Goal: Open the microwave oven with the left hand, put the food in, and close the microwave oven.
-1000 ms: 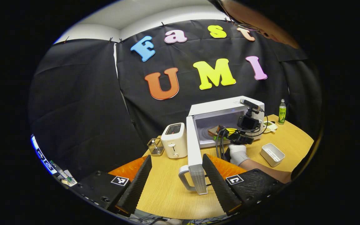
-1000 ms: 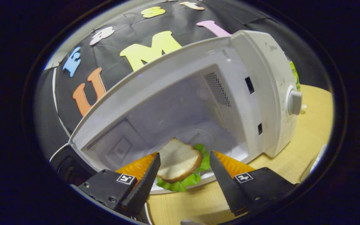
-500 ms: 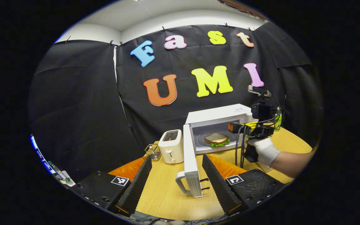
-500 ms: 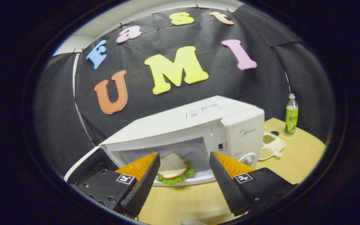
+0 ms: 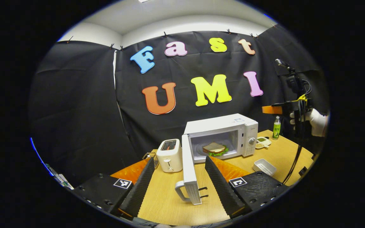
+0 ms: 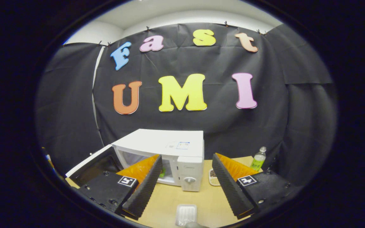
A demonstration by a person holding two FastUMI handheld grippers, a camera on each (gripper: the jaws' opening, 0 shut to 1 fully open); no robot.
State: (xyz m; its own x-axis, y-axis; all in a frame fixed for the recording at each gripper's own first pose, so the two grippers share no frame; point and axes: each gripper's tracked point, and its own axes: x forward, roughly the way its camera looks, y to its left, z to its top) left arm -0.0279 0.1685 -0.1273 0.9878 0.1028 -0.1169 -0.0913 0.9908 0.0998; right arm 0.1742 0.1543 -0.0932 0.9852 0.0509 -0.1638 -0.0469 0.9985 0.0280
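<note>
The white microwave [image 5: 233,126] stands on the wooden table with its door [image 5: 187,167] swung wide open to the left. A sandwich [image 5: 214,148] with lettuce lies on the turntable inside. My left gripper [image 5: 179,158] is open low over the table, and the door's free edge and handle [image 5: 180,193] appear between its fingers with a gap on each side. My right gripper [image 5: 272,110], held by a gloved hand [image 5: 316,120], hangs high at the right, well away from the oven. In the right gripper view, that gripper [image 6: 187,155] is open and holds nothing, with the microwave [image 6: 169,142] far below.
A white toaster [image 5: 169,155] and a small wire basket [image 5: 150,156] stand left of the door. Right of the oven are a divided dish [image 5: 261,143], a green bottle [image 5: 276,127] and a white tray [image 5: 264,166]. A cable [image 5: 293,164] hangs from the right gripper.
My right gripper has drawn out of the oven and risen up and back to the right, leaving the sandwich inside. My left gripper has backed off a little from the open door.
</note>
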